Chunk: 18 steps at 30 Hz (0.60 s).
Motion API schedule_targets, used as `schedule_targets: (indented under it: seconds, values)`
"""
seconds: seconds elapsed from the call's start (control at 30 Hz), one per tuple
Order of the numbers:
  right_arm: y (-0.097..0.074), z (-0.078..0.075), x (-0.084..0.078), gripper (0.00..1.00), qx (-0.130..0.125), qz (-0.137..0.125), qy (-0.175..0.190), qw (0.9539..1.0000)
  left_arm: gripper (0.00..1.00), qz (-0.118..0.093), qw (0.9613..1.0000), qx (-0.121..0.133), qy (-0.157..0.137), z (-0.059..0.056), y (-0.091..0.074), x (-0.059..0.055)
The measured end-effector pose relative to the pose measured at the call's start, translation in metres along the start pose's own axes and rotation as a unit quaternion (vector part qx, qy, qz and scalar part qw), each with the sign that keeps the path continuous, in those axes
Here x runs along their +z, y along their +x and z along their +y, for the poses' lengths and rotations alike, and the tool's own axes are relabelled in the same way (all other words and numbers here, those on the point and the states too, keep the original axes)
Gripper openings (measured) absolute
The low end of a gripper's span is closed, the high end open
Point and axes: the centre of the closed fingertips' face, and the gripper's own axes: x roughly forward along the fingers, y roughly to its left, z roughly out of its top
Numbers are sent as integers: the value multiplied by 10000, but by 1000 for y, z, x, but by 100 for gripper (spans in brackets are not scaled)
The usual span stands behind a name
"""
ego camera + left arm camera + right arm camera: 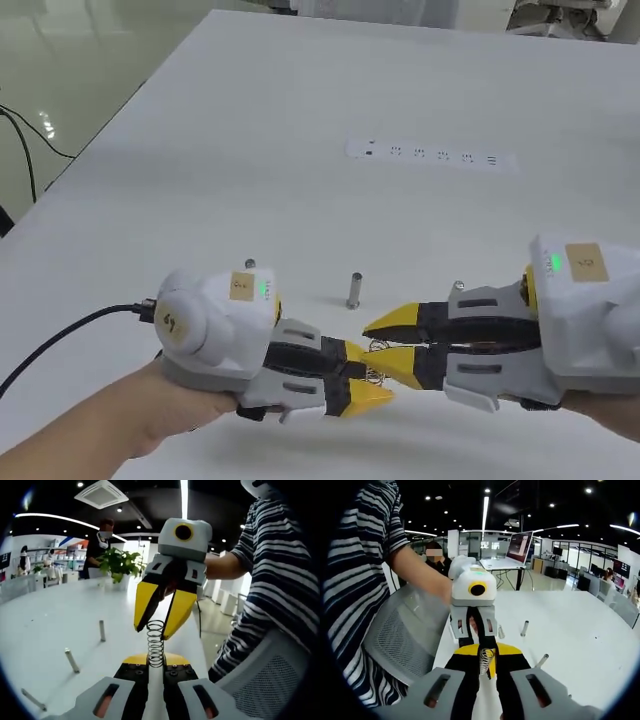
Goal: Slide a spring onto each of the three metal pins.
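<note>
A small metal spring (376, 362) hangs in the air between my two grippers, which face each other tip to tip. My left gripper (362, 378) is shut on one end of the spring (156, 644). The yellow jaws of my right gripper (372, 345) stand slightly apart on either side of the other end; I cannot tell if they touch it. In the right gripper view the spring (486, 662) lies between that gripper's own jaws. Three bare metal pins stand upright on the white table behind: left pin (250, 264), middle pin (354, 290), right pin (458, 286).
A white power strip (432, 155) lies farther back on the table (250, 120). A black cable (60, 340) runs from the left gripper off the table's left edge. A person in a striped shirt (280, 580) stands at the near edge.
</note>
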Motion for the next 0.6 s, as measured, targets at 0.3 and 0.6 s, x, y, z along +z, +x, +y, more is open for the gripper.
schedule_targets:
  seconds: [0.3,0.6]
  values:
    - [3,3,0,8,12,-45,166,9999,2,-14,10000,11,-15,-1,-3,-1]
    - [5,4,0,8,-119,-39,-41,9999,2,-120,9999,65,-14,1,-6,7]
